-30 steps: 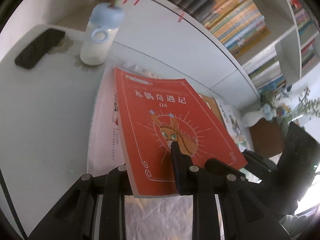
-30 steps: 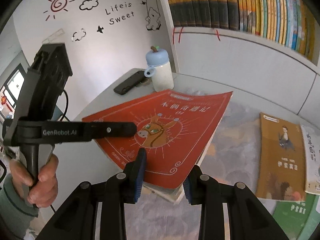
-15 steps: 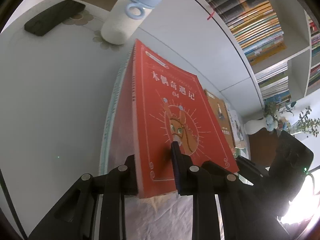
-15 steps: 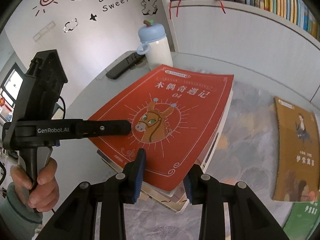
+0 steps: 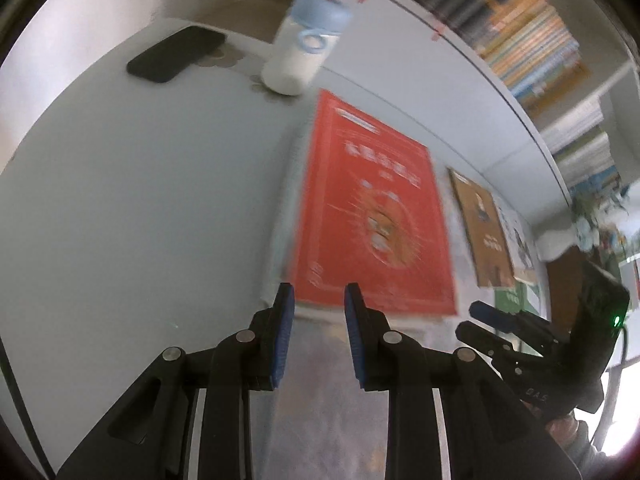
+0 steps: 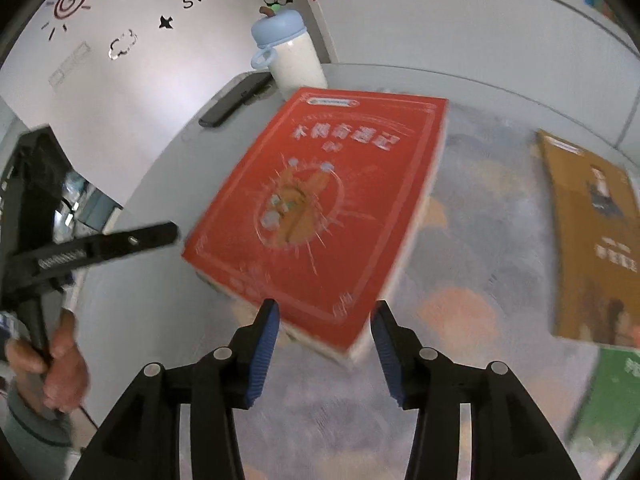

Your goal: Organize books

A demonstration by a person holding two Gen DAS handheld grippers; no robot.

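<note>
Red book [image 6: 320, 208] flat, corner between opening right gripper [image 6: 325, 322] jaws, untouched.

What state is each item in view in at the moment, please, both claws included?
Red book: closed, cover up, lying on a stack of books, released.
Left claw: opening, nothing between its pads.
Right claw: opening, the stack's corner between its pads, not pressed.
Bottle: upright, blue lid on.
Phone: flat, screen dark.
Brown book: closed, flat on the table.

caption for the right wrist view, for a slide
Right gripper opening, releasing the red book onto its stack beside a brown book.
</note>
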